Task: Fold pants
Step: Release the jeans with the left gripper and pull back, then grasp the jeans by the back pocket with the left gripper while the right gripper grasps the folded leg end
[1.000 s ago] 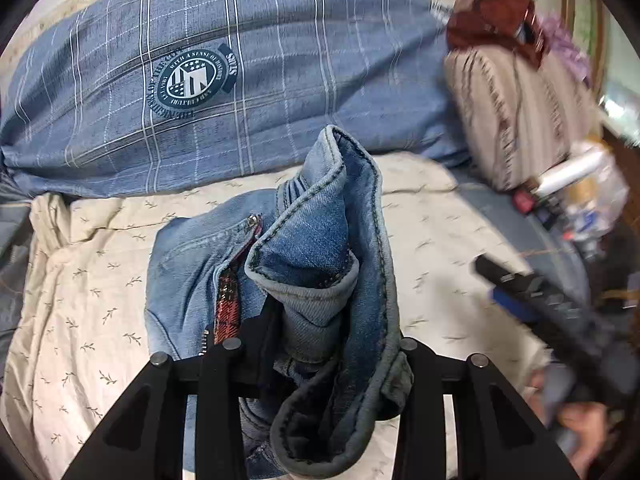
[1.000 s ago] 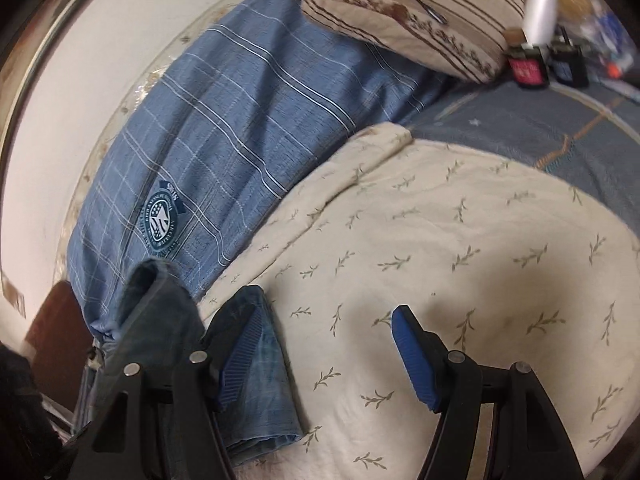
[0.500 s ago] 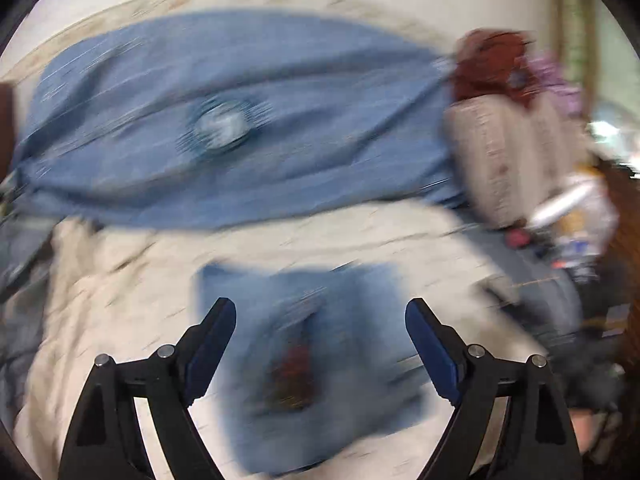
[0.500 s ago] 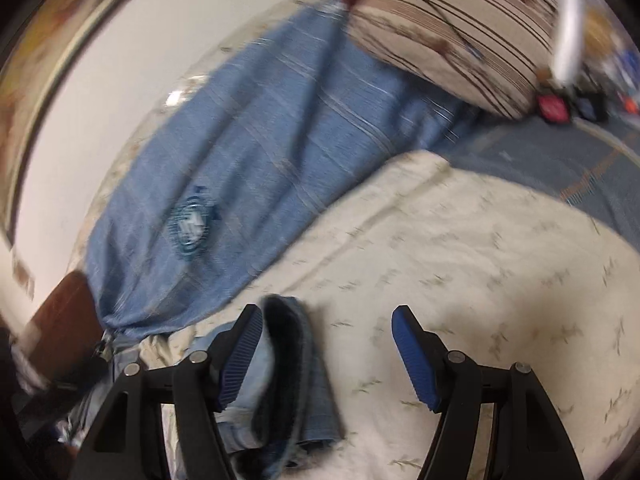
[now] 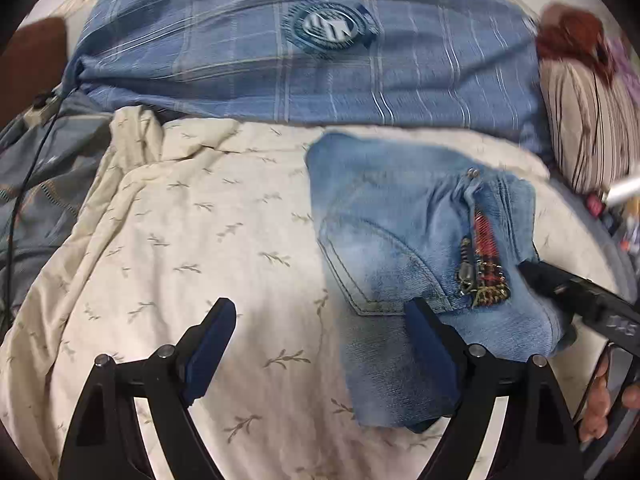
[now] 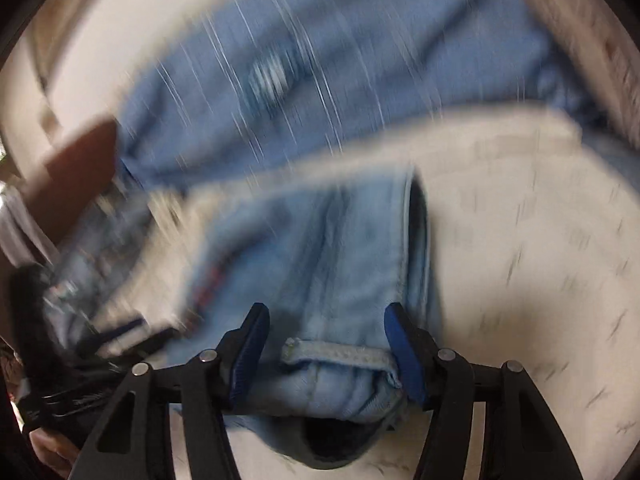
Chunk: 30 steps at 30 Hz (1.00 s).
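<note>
The blue jeans [image 5: 404,248] lie folded small and flat on the bed. Their fly is open, showing red checks inside. They sit just right of the left tool [image 5: 320,344] and between the right tool's [image 6: 325,344] closing fingers.

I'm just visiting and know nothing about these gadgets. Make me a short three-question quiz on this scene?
1. True or false: the left gripper is clamped on the jeans.
2. The jeans lie on: A) bare wood B) a cream leaf-print blanket C) a tiled floor.
3. What lies between the right gripper fingers?

Key: 1 false, it stands open over the blanket. 2 B. 3 The jeans, with the jaws closing.
</note>
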Motion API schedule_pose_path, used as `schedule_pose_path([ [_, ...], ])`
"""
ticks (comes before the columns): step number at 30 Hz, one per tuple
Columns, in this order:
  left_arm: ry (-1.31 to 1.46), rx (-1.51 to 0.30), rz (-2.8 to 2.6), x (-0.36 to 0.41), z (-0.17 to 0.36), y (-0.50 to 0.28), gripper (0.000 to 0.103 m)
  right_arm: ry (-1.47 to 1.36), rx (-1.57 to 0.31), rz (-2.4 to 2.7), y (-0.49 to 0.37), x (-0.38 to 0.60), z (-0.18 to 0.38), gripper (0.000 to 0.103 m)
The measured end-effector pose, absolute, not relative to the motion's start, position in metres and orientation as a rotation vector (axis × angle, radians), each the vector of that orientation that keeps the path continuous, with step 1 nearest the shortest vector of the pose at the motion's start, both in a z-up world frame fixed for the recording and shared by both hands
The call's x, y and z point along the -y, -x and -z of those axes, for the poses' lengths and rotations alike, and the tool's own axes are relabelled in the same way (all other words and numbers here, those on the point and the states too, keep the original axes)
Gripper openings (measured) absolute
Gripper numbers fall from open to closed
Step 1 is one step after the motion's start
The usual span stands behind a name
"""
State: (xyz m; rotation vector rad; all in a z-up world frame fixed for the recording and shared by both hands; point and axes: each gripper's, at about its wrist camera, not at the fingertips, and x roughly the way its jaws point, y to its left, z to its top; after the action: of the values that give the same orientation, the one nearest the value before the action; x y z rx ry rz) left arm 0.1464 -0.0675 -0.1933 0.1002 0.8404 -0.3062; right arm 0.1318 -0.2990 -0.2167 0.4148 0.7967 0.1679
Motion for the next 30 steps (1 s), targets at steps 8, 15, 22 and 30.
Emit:
schedule_pose_path([
  [8,0.076,-0.770,0.323,0.039,0.177,-0.154,0.095,-0.536,-0.724,-0.213,-0.120,0.321,0.207,0.064],
  [15,0.246,-0.830,0.397,0.022,0.176,-0.181,0.095,-0.806,-0.671,-0.173,-0.114,0.373,0.219,0.067],
  [22,0.298,-0.886,0.456,0.020,0.188,-0.205,0.095,-0.872,-0.730,-0.173,-0.127,0.386,0.233,0.067],
  [30,0.301,-0.932,0.552,0.020,0.191,-0.222,0.095,-0.832,-0.831,-0.282,-0.167,0.394,0.244,0.067],
])
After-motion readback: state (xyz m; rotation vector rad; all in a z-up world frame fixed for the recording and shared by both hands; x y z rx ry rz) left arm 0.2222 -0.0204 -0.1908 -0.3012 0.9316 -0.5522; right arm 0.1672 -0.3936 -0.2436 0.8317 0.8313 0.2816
